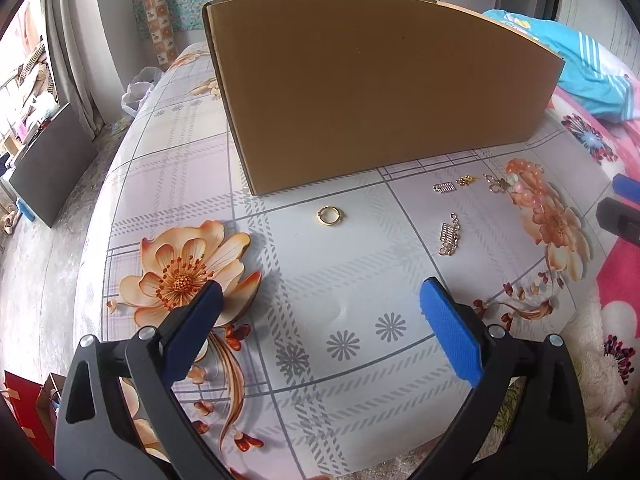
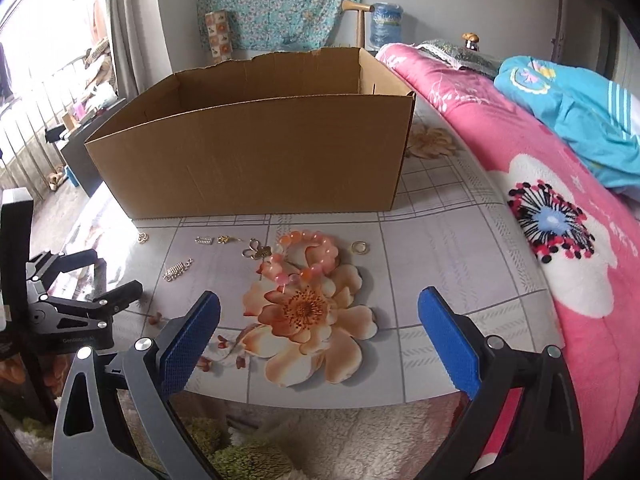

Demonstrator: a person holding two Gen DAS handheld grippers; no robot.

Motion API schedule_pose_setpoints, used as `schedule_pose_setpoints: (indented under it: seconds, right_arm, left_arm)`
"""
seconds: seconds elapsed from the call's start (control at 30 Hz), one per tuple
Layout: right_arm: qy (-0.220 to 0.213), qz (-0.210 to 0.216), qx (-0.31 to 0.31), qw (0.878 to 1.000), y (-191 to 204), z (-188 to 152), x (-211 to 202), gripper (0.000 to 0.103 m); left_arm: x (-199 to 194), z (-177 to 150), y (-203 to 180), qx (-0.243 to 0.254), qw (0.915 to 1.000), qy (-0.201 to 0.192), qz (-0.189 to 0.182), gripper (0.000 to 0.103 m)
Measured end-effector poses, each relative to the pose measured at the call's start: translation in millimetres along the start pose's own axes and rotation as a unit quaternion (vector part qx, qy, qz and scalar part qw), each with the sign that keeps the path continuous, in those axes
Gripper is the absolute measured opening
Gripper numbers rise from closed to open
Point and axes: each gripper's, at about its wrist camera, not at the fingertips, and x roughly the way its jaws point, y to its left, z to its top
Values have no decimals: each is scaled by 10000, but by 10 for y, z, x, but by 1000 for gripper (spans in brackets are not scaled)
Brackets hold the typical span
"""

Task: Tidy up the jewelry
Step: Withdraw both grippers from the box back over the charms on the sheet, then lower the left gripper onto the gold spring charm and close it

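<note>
On the floral tablecloth (image 2: 420,264), before an open cardboard box (image 2: 248,160): assorted jewelry, loose. Item, pink bead bracelet (image 2: 308,256), at twelve o'clock from the right gripper (image 2: 319,344), apart from it; likely light, beads hard and slippery on a limp cord, best pinched across the strand. Item, gold ring (image 1: 330,214), at twelve o'clock from the left gripper (image 1: 320,336), well ahead; small, rigid, prone to skid, best taken across its rim. Item, small chain charms (image 1: 449,238), at one o'clock; limp, delicate. Both grippers' jaws spread wide, holding nothing.
</note>
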Motion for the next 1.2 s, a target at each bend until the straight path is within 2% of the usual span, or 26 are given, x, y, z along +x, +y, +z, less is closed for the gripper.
schedule_pose_setpoints:
  seconds: [0.17,0.23,0.33,0.4,0.57,0.77,0.83,0.97,1.03,1.07,1.1,1.2]
  right_arm:
    - [67,385,114,9992,56,16,73,95]
    - [138,434,48,9989,99,19,121,90]
    - [185,507,-37,9985,129,41,171,85]
    - [209,577,-65,9981,149,54,206,80]
    - [291,690,-138,9971,203,69,289,71]
    - [404,771,-109,9961,208,54,373,67]
    - [407,777,-92,9961,202,57,387,67]
    - [395,775,-89,9962,174,61,416,66]
    - [380,782,-83,9962,158,54,421,66]
    - [374,788,-68,9962,151,53,421,66]
    - [371,793,-52,9961,136,55,421,66]
    - [344,795,0,9962,103,56,413,66]
  left_arm:
    - [-20,-35,-15,66,9999,-81,20,94]
    - [-118,-55,-48,124,9994,-326,-86,91]
    - [-263,-42,-134,201,9960,-604,-621,74]
    - [-289,-4,-214,304,9937,-616,-891,61]
    - [-227,91,-412,669,9888,-519,-1227,45]
    - [-69,194,-696,1190,9872,-204,-1041,26]
    - [6,209,-704,1247,9872,-51,-993,24]
    - [39,221,-742,1303,9871,-25,-931,23]
    - [39,223,-750,1321,9872,-33,-898,19]
    - [41,224,-750,1331,9871,-33,-889,10]
    - [45,227,-749,1336,9871,-22,-883,7]
    - [38,221,-748,1380,9866,-31,-868,6]
